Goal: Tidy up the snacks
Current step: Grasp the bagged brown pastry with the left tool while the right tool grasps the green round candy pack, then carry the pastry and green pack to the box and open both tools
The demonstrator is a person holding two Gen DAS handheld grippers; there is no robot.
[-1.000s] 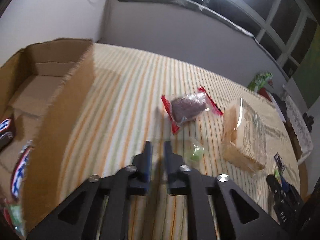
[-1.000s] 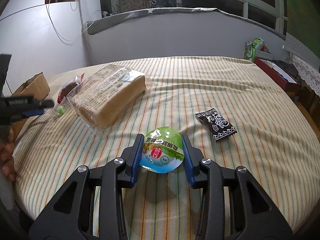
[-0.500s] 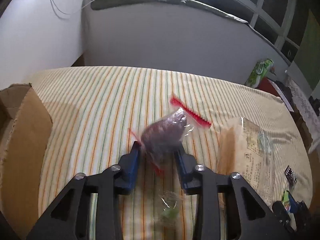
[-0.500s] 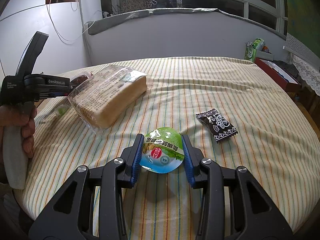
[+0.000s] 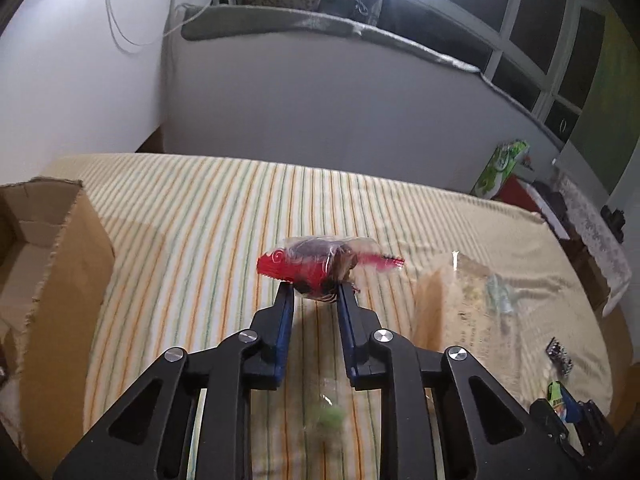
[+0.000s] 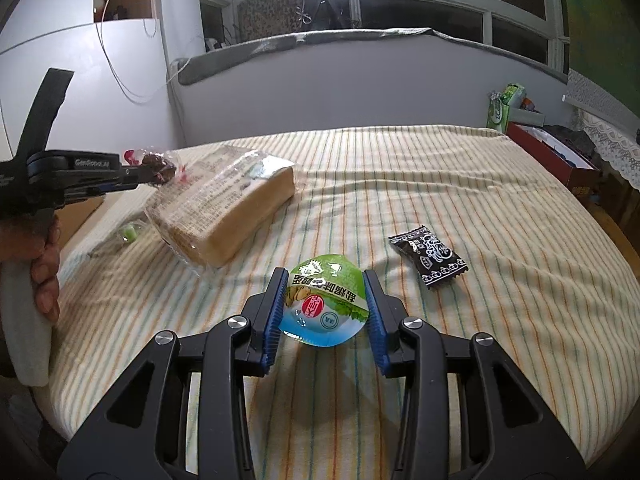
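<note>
Left gripper (image 5: 314, 294) pinches a clear, red-edged snack packet (image 5: 320, 268) with a dark filling, lifted above the striped bed's (image 5: 200, 216) left edge; right gripper (image 6: 326, 300) clasps a green-lidded cup (image 6: 325, 300).

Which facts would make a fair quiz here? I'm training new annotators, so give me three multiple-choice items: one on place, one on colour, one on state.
1. The cardboard box lies where in the left wrist view?
A. left
B. right
C. far end

2. Which colour are the ends of the wrapper held by the left gripper?
A. blue
B. red
C. yellow

3. The red-ended snack is:
A. in the box
B. flat on the cloth
C. lifted

Answers: 1 A, at the left edge. 2 B, red ends show. 3 C, the right wrist view shows it raised above the bread pack.
</note>
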